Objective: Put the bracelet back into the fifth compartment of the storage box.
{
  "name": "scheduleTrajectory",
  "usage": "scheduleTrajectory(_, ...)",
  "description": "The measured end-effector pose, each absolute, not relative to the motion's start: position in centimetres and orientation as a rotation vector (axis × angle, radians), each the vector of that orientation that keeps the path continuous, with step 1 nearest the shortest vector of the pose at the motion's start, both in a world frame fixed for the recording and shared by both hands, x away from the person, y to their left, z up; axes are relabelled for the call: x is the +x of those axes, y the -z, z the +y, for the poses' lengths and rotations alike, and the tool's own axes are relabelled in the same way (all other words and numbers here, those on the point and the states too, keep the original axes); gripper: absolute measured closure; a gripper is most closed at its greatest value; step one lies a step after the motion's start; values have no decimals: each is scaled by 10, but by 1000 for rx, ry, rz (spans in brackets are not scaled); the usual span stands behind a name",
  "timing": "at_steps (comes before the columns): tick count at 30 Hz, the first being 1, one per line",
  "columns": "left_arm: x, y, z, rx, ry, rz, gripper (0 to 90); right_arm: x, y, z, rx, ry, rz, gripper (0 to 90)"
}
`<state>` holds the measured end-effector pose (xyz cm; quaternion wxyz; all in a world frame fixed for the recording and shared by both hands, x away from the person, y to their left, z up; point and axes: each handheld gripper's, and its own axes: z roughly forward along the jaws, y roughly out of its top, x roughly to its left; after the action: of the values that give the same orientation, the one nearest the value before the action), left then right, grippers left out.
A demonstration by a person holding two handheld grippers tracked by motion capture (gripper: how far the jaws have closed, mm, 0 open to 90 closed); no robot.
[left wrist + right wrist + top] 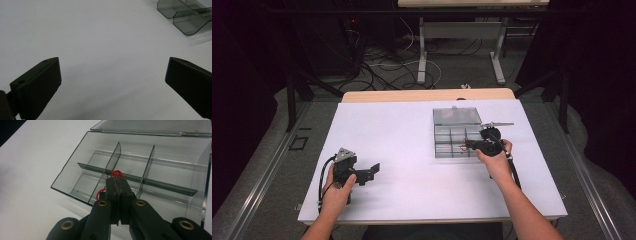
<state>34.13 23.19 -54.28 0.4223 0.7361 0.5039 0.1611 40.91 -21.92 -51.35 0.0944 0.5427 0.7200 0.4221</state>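
Your right claw [117, 180] pinches a thin red rubber band [116, 173] over the clear compartment box [75, 172]; it's light, stretchy, slip-prone, so grip mid-loop. Your left claw [112, 82] hangs open above the surface [100, 37].

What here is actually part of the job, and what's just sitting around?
Part of the job:
- right gripper, shut on a red rubber band
- clear compartment box, lid open, right under that gripper

Just about:
- left gripper, open and empty over the white table
- cables on the floor beyond the table
- second table's legs
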Motion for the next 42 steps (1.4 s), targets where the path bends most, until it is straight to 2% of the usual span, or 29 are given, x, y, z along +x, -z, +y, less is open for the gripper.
scheduleTrajectory(35,342,543,231,1846,-400,1261,4,421,534,-204,1620,-1200,2153,895)
scheduleTrajectory(42,342,543,231,1846,-399,1261,4,420,534,-203,1615,-1207,2160,855)
